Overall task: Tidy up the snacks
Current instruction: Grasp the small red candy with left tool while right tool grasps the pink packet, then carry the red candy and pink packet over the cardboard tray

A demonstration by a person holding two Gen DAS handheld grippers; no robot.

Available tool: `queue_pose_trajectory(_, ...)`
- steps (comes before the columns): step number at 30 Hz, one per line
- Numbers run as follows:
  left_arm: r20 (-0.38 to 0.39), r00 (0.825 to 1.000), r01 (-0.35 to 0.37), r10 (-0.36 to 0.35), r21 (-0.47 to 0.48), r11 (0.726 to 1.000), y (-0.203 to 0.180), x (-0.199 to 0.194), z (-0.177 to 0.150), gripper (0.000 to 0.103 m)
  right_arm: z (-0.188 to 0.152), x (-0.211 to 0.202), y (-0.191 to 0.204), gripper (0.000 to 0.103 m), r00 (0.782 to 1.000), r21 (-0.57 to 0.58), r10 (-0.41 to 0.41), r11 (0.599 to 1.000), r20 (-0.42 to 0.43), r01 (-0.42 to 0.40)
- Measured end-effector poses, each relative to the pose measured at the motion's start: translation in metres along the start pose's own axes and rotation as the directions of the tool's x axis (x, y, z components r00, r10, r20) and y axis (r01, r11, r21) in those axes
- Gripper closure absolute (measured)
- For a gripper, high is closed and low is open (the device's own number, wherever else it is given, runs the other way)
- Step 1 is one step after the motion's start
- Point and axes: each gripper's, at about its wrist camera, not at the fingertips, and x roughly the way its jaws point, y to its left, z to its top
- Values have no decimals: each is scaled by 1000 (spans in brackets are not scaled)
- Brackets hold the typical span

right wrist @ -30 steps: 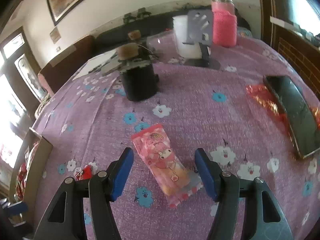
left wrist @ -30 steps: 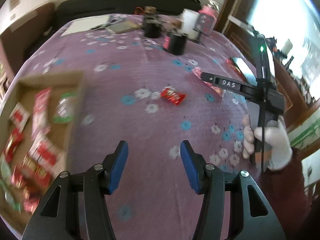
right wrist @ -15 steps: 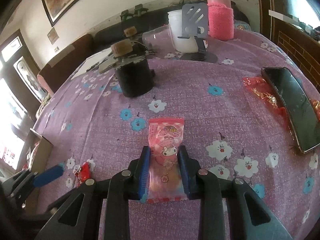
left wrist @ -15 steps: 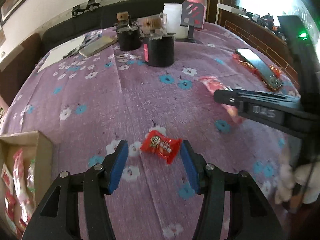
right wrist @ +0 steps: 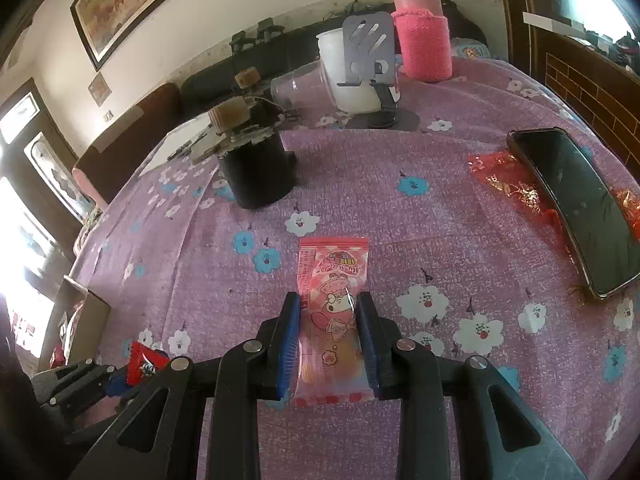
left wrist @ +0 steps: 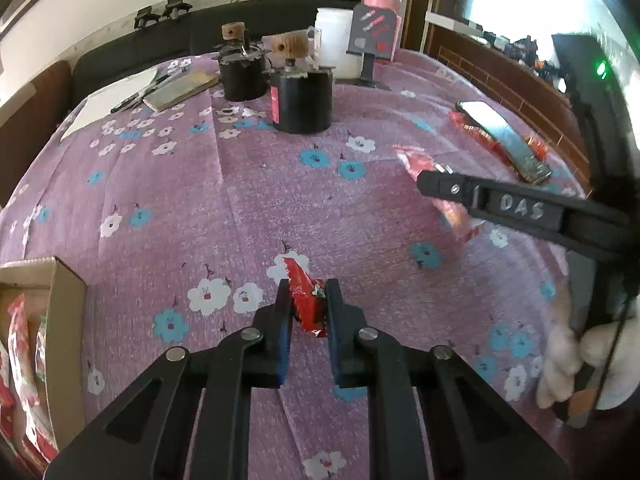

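Gripping one snack in each gripper above a purple flower-printed tablecloth (left wrist: 248, 184).

The small red foil snack packet (left wrist: 306, 300) sits crumpled between the blue pads of the left gripper (left wrist: 307, 300), whose jaws are clamped on it. The long pink cartoon-printed snack pouch (right wrist: 330, 312) is pinched at its sides by the right gripper (right wrist: 329, 320), jaws closed on it. An open cardboard box (left wrist: 66, 320) holding more red packets stands at the left edge; a black smartphone (right wrist: 576, 204) lies to the right.
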Motion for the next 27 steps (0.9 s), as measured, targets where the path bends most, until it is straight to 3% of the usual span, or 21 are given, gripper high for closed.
queue_pose_trajectory(16, 92, 989, 127, -118, -97, 987, 1, -81, -24, 91, -1, -13, 4, 74, 997, 13, 71, 997, 35, -72)
queue_pose_trajectory(22, 130, 989, 99, -76, -174, 980, 32, -117, -47, 91, -5, -15, 13, 74, 994, -6, 100, 995, 44, -99)
queue_pose_trajectory(27, 160, 987, 44, 0, -274, 961, 73, -147, -74, 90, -10, -17, 21, 74, 994, -22, 99, 995, 51, -98)
